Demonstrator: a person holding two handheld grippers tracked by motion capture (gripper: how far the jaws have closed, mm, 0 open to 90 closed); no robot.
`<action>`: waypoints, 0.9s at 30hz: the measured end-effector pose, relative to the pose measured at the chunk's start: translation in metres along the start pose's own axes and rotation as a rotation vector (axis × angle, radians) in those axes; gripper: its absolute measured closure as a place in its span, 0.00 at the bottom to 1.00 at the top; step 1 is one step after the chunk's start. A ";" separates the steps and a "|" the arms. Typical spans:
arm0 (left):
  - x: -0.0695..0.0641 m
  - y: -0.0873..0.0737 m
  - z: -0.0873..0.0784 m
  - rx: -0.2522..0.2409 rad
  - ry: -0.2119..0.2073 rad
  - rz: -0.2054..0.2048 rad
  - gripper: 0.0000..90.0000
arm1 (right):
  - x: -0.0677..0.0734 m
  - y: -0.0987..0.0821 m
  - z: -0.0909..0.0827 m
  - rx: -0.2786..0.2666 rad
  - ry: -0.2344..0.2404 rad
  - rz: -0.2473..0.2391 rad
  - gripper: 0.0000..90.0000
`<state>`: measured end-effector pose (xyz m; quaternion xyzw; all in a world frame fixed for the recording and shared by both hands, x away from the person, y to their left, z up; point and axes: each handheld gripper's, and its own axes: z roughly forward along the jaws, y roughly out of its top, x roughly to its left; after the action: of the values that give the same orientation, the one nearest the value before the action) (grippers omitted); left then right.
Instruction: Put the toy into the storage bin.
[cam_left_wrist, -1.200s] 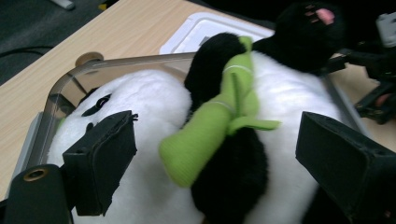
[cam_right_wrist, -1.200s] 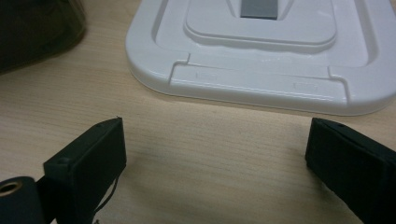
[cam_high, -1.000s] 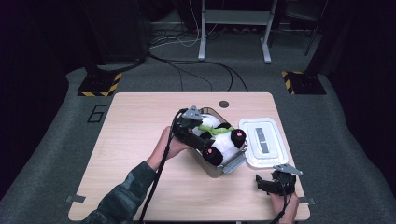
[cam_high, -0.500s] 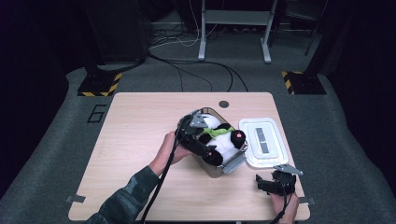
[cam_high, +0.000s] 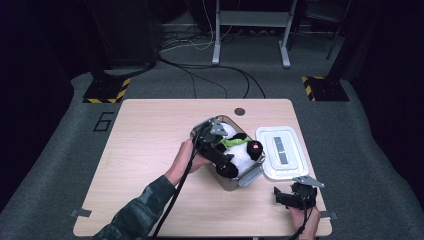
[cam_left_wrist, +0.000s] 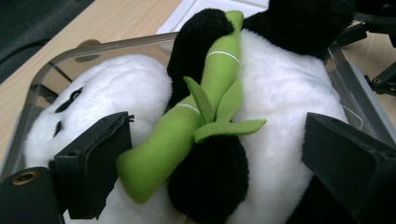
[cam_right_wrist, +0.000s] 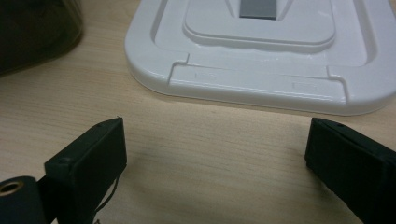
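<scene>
Forearm slants toward 1 o'clock; your left gripper (cam_left_wrist: 210, 154) gapes wide, holding nothing, plush panda (cam_left_wrist: 275, 107) between its jaws.

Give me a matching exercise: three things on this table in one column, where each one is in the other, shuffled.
Things:
1. panda toy
2. white lid
3. right tongs

Places:
A. flat on the table, right of the clear box
B. near the table's front right corner
C. inside the clear box

Pairs: 1-C, 2-A, 3-B
</scene>
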<state>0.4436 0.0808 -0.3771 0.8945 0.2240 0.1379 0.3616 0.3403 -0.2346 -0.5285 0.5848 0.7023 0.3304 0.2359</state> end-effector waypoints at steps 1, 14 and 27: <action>0.000 0.000 0.000 0.000 0.000 0.000 0.10 | 0.000 0.000 0.000 0.000 0.000 0.000 0.05; 0.002 0.000 0.023 0.109 -0.002 -0.016 0.11 | 0.000 0.000 0.000 -0.001 0.004 -0.002 0.05; 0.000 -0.001 -0.021 -0.013 -0.077 -0.023 0.11 | 0.000 0.000 0.000 -0.001 0.004 -0.002 0.05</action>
<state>0.4345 0.0937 -0.3631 0.8941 0.2191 0.1009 0.3774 0.3403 -0.2345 -0.5286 0.5835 0.7030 0.3317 0.2352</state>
